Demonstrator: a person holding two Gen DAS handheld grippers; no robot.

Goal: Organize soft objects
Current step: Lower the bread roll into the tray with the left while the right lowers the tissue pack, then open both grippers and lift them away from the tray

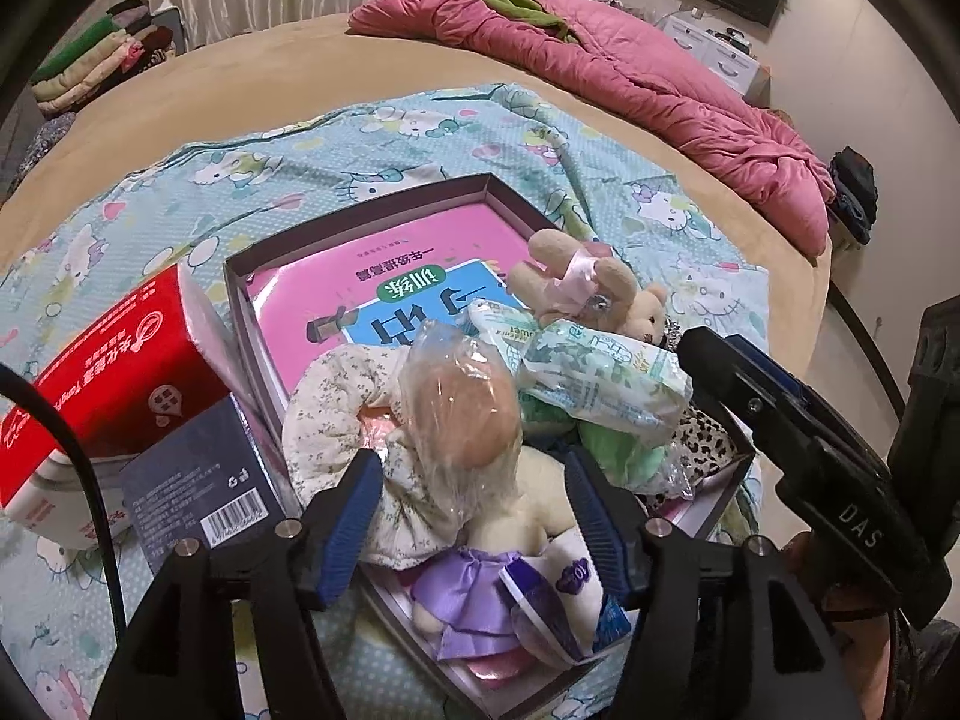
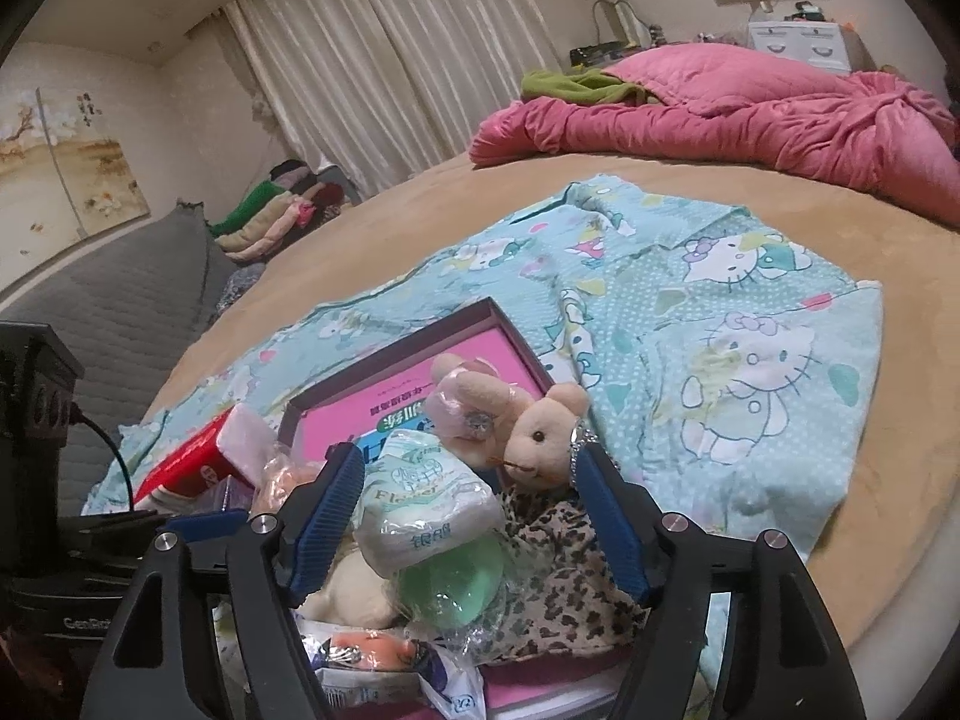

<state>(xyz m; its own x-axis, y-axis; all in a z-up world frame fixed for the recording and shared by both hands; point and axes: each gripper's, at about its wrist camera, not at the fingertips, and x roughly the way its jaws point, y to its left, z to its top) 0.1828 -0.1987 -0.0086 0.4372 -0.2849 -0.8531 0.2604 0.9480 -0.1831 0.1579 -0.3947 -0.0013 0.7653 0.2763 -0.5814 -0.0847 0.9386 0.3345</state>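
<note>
A box (image 1: 366, 204) sits on a blue cat blanket (image 1: 180, 180) on the bed (image 2: 810, 480). Soft things are piled in its near end: a bagged peach toy (image 1: 462, 396), a flowery cloth (image 1: 336, 402), a tissue pack (image 1: 600, 378), a small bear (image 1: 600, 294) and a spotty cloth (image 2: 564, 576). A pink book (image 1: 384, 282) lies under them. The left gripper (image 1: 474, 516) is open around the peach toy, not squeezing it. The right gripper (image 2: 474, 510) is open around the tissue pack. A red pack (image 1: 114, 360) lies left of the box. A pink quilt (image 2: 750, 114) is far away.
</note>
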